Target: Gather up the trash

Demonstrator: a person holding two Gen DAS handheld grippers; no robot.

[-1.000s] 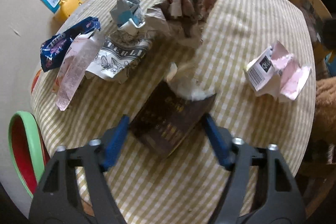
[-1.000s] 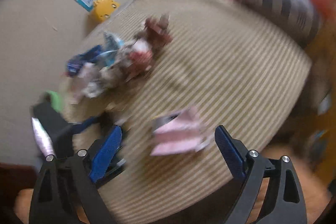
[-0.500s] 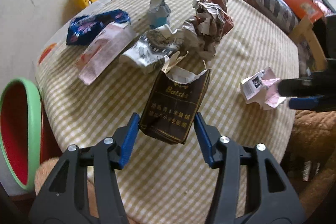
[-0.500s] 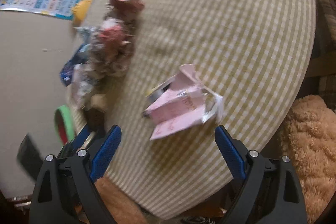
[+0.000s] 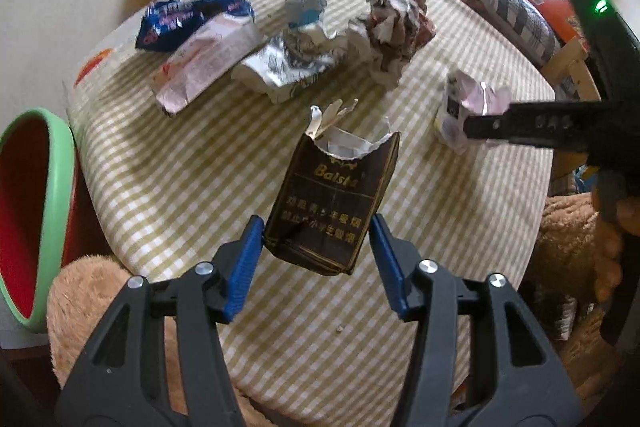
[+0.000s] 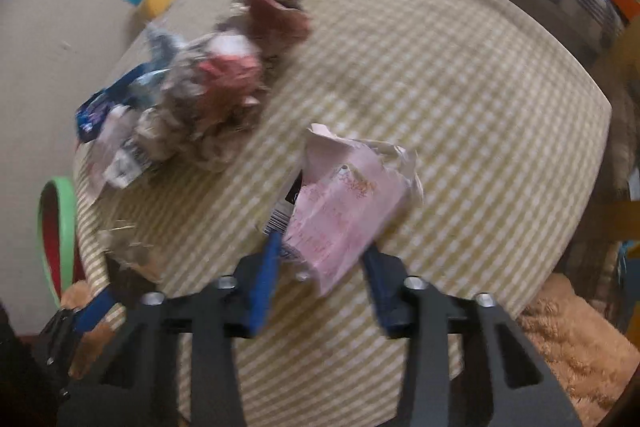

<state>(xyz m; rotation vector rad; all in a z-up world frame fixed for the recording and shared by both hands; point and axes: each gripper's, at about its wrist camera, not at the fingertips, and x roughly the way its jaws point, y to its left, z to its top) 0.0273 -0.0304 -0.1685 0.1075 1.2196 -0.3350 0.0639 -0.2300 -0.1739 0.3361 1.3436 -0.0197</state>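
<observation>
Now the left gripper pinches the brown packet between its fingers; the right gripper, fingers just closing, clamps the pink wrapper above the tabletop.

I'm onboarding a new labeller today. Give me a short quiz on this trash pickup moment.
1. True or false: the left gripper holds a dark brown torn packet.
2. What sits between the right gripper's jaws? A) blue wrapper B) crumpled pink wrapper C) yellow toy
3. What colour is the rim of the bin beside the table?

Key: 1 true; 2 B, the crumpled pink wrapper, the jaws having just closed in on it; 3 green.
</observation>
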